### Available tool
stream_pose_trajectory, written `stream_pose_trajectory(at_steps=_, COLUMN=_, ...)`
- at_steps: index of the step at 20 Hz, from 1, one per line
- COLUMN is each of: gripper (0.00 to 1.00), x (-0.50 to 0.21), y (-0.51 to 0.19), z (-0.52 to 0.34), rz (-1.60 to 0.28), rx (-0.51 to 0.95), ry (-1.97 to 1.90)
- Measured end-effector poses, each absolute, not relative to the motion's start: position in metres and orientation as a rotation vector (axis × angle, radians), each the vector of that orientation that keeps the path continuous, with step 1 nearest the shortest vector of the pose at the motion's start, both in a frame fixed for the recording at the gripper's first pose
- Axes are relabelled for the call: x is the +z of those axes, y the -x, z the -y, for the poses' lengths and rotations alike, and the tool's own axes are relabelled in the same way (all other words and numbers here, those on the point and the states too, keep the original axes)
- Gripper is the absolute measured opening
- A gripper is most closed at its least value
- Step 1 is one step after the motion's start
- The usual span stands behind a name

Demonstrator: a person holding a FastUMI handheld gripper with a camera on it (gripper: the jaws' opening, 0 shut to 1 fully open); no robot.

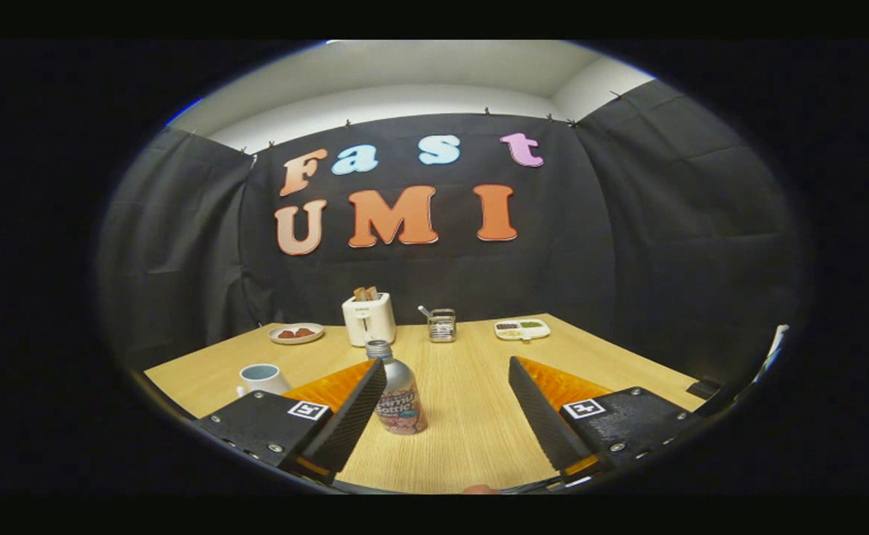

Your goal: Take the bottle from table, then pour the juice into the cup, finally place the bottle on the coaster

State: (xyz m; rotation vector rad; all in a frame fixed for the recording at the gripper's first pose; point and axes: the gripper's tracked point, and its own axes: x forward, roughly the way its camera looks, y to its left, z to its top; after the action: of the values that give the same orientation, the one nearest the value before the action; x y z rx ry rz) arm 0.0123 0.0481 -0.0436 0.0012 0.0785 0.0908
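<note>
While the bottle (399, 394) is standing upright on the counter (472, 416), you are approaching it with the tool (446, 371) wide open and holding nothing. The bottle is sitting just ahead of the fingers and hard against the left finger (353, 416) rather than midway, with the right finger (538, 416) well apart from it. You are likely going to need a shift to the left so the body sits centred, then a push forward until both fingers are flanking the printed middle, not the narrow neck or the cap. Closing slowly should keep it from tipping, since the metal looks smooth. The wrapper is carrying printed words, and "Bottle" is about all I am making out; the rest is too small. Each finger mount is bearing a square black-and-white marker, not readable as text. The cup (262, 377) is waiting to the left beyond the left finger. Farther back, a plate (295, 334), a toaster (368, 318), a wire rack (442, 325) and a divided tray (522, 328) are lining the far edge.
</note>
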Motion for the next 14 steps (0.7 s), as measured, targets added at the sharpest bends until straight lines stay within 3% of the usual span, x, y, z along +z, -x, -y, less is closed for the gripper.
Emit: stream_pose_trajectory(at_steps=14, gripper=0.99, x=-0.092, y=-0.035, z=-0.106, rz=-0.170, rx=0.161, ry=0.075)
